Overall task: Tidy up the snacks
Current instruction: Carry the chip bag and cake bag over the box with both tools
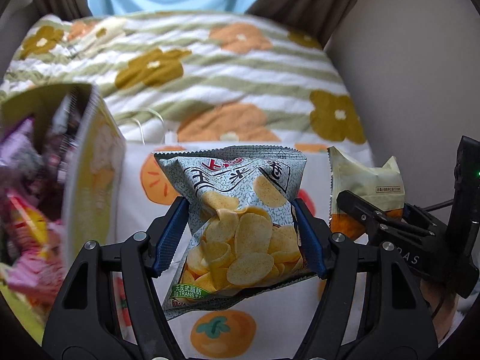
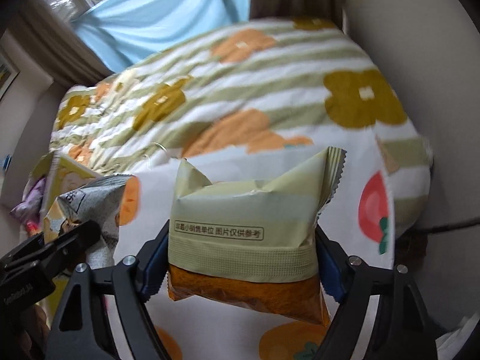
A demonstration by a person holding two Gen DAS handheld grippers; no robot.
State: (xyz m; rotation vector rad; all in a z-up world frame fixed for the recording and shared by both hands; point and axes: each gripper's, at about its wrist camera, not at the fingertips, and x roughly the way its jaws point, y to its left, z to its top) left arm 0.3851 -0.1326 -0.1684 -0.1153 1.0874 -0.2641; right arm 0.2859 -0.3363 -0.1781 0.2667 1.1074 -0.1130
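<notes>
Left tongs (image 1: 240,237): clamped on a grey-speckled crisp bag (image 1: 240,219), blue pads pressing into both its sides; the bag hangs clear above the cloth.
Crisp bag: printed with round yellow crisps, its serrated top seal pointing away from the camera, green label at the lower corner.
Right tongs (image 2: 241,258): gripping a pale green snack packet (image 2: 240,222) by its two sides; no earlier view to compare.
Snack packet: green upper part with a line of printed characters, orange-brown lower part, crimped edge on the right; held above the cloth, to the right of the crisp bag.
Yellow box (image 1: 90,162): stands open at the left in the left wrist view, near the crisp bag but apart from it.
Box contents: several wrapped snacks in purple, pink and red-yellow (image 1: 30,195), blurred; their kinds cannot be told.
Cloth (image 1: 210,315): white with orange fruit prints, lying under both packets.
Bed quilt (image 2: 240,90): striped green and white with orange and olive flowers, behind the cloth.
Curtain (image 2: 168,15): light blue, beyond the quilt.
</notes>
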